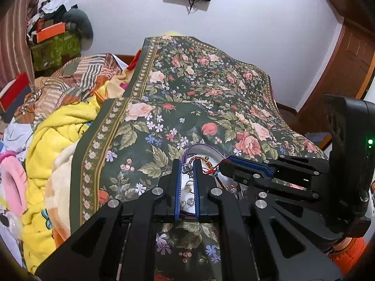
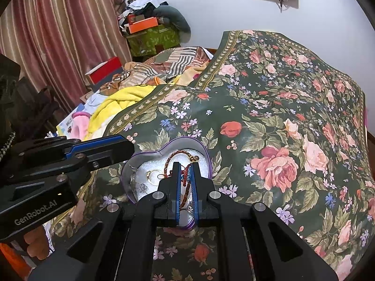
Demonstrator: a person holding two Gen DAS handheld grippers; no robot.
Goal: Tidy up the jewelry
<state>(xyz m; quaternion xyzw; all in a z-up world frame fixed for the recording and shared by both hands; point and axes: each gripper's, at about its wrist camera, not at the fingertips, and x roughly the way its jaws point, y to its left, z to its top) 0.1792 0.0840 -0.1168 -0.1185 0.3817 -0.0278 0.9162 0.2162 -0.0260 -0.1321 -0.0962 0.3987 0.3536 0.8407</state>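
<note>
A heart-shaped tin with a purple rim (image 2: 164,146) lies on the floral bedspread and holds jewelry on white padding: a gold ring (image 2: 153,175), a silver piece (image 2: 140,188) and a braided red-brown bracelet (image 2: 174,158). My right gripper (image 2: 186,167) is over the tin, its jaws nearly shut around the bracelet's red cord. My left gripper (image 1: 187,165) reaches over the same tin (image 1: 206,151) from the left, its jaws narrow around a small silver piece (image 1: 186,168). The right gripper's fingers (image 1: 248,164) show in the left wrist view.
The floral bedspread (image 2: 281,117) covers the bed. A yellow blanket (image 1: 54,135) and patterned quilts (image 1: 77,82) are piled to the left. A red box (image 2: 105,70), an orange box (image 2: 143,27) and a curtain (image 2: 58,35) stand further left.
</note>
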